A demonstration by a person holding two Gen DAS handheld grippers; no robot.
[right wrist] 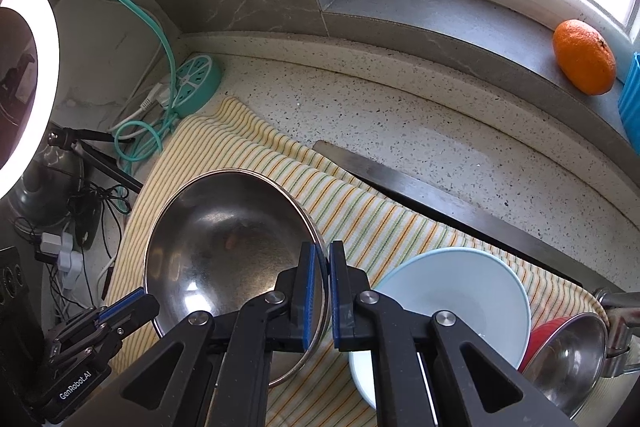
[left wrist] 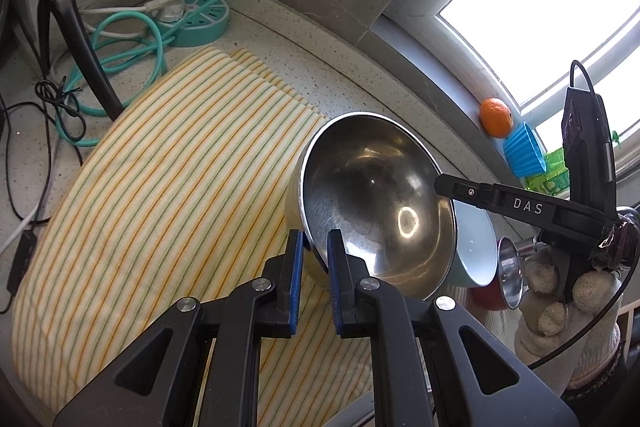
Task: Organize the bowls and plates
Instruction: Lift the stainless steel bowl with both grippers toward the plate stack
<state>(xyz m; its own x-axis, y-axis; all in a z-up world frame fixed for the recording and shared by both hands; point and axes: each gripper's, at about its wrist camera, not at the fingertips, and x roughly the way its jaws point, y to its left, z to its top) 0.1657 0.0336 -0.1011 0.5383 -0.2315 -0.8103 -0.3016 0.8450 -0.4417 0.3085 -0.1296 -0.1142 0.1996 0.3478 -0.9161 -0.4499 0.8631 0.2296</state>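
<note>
A large steel bowl is held tilted above a striped yellow cloth. My left gripper is shut on its near rim. My right gripper is shut on the opposite rim of the same steel bowl; it shows in the left wrist view at the bowl's right edge. A light blue bowl leans on the cloth to the right, also in the left wrist view. A smaller steel bowl and a red bowl stand behind it.
A teal round power strip with teal and white cables lies in the back left corner. A black tripod stands left. An orange and a blue cup sit on the window sill. A metal sink edge runs behind the cloth.
</note>
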